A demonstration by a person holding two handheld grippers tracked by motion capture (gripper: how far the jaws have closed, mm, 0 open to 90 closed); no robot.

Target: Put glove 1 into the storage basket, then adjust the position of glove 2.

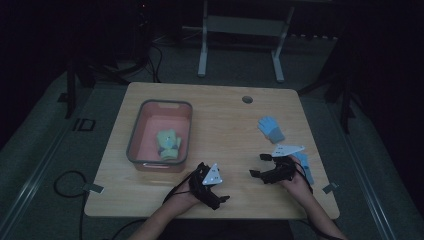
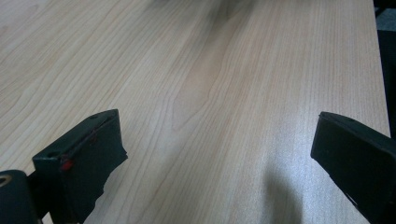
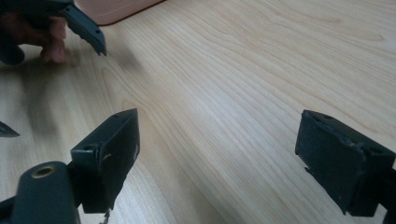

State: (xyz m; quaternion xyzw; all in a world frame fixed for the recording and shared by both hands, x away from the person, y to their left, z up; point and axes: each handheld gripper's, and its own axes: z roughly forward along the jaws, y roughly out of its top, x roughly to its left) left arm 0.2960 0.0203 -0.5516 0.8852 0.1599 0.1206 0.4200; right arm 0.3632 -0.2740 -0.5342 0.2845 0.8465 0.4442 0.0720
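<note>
Tabletop: blue glove (image 1: 271, 128) beyond right gripper (image 1: 256, 165)

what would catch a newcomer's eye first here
The red bin at the table's left, with a yellow-green glove inside. Next, the blue glove lying at the table's right, beyond the right tongs. Both tongs, left too, sit open and empty near the front edge.

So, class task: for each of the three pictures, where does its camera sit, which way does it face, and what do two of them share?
High view: above the person's side, facing forward and down on the table, red bin and blue glove; forearms show.
Left gripper view: rides the left hand-held gripper, looking along its open jaws over bare wood.
Right gripper view: rides the right hand-held gripper, jaws open, facing the bin's corner.
Shared: right and high views both show the left hand-held gripper.
</note>
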